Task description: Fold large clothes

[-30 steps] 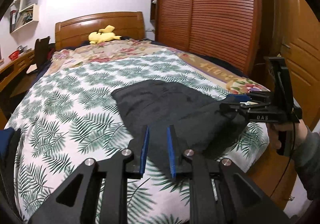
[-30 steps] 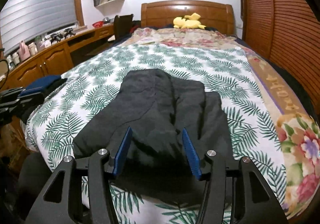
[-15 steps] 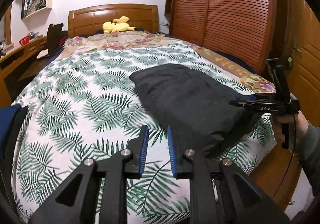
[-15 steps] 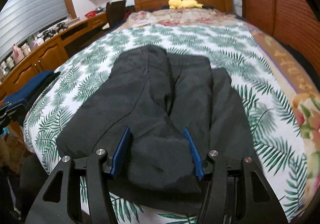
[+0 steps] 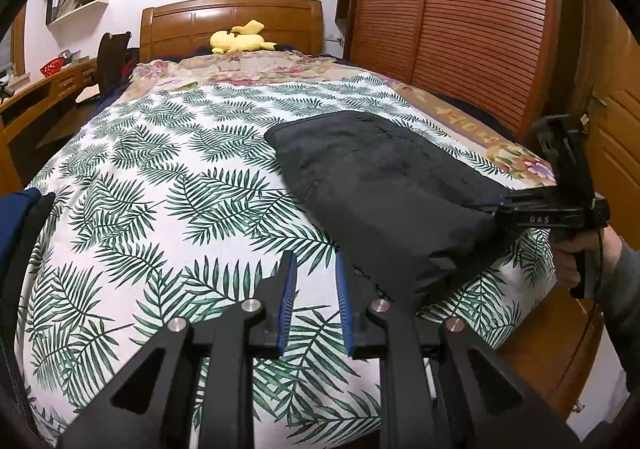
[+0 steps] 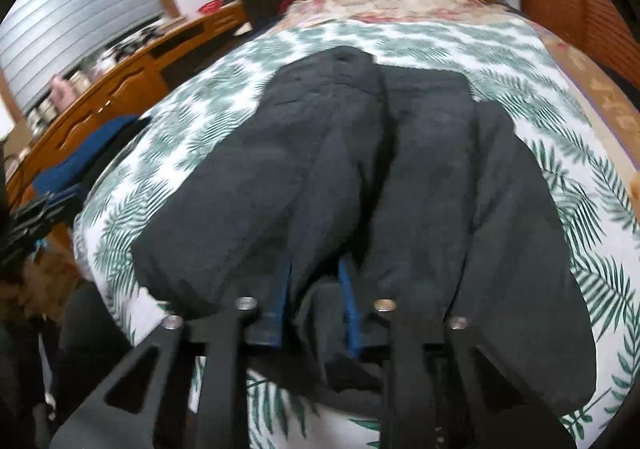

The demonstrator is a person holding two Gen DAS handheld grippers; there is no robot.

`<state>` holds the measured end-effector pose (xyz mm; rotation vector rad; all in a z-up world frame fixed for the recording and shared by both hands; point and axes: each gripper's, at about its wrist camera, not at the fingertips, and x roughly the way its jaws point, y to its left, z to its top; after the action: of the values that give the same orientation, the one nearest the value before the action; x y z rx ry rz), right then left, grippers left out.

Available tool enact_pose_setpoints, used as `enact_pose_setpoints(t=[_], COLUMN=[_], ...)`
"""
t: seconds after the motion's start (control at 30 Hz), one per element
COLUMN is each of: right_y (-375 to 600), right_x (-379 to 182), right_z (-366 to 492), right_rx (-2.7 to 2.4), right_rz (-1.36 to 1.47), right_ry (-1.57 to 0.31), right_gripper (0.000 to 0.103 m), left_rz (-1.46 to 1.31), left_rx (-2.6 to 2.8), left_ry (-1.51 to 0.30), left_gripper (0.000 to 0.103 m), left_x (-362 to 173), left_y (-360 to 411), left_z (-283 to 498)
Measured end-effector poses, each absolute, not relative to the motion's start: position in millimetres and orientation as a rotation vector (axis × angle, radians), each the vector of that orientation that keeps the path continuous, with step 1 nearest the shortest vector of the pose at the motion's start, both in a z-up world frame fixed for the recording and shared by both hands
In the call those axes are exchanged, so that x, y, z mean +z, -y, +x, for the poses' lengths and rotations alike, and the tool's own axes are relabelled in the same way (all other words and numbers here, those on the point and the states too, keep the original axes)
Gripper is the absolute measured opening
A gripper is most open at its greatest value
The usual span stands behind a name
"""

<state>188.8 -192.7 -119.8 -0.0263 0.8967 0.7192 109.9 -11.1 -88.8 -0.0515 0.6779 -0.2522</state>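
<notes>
A: Where did the dark garment [image 5: 384, 185] lie?

B: On the leaf-print bedspread [image 5: 160, 177], at its foot end, far from the yellow plush toy [image 5: 240, 41] by the headboard.

A: State of the 2 tools?

B: The right gripper [image 6: 314, 289] had just been closing; its 2 pads pinched the garment's near hem. The left gripper [image 5: 314, 297] stood narrowly parted over the bedspread beside the garment, nothing between its pads.

Matt dark cloth garment [image 5: 384, 185], smooth leaf-print cotton bedspread [image 5: 160, 177] (faintly creased), glossy wooden headboard [image 5: 232, 19], ribbed wooden wardrobe [image 5: 460, 17]
</notes>
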Motion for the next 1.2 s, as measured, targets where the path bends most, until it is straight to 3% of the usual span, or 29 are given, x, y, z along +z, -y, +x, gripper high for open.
enact_pose_setpoints(t=[0.13,0.3,0.57,0.73,0.9,1.07,1.2], right_y=[202,211,256,296,308,310,307], right_x=[-90,-39,-6,-21,-75,-87,-68], right_z=[180,168,167,168,177,176,167], right_rx=[0.703,0.725,0.627,0.499,0.416,0.388,0.345], right_rz=[0.039,0.072,0.097,0.082,0.057,0.040,-0.016], right_ry=[-0.800,-0.663,-0.579,-0.609,-0.756,-0.796,-0.725], right_gripper=[0.009,0.008,0.007,0.007,0.008,0.018,0.052], left_rz=[-0.051,-0.051,-0.034,-0.033,-0.028,-0.019,-0.018], left_rx=[-0.246,-0.249,-0.274,-0.296,-0.303,-0.312,-0.314], left_ry=[-0.667,-0.657,-0.640,-0.638,-0.644,-0.647,-0.637], left_gripper=[0.017,0.017,0.017,0.017,0.019,0.020,0.021], left_x=[-83,-76,-65,-66,-68,-68,-65], left_y=[11,14,25,31,37,42,44], left_z=[104,99,98,100,104,106,105])
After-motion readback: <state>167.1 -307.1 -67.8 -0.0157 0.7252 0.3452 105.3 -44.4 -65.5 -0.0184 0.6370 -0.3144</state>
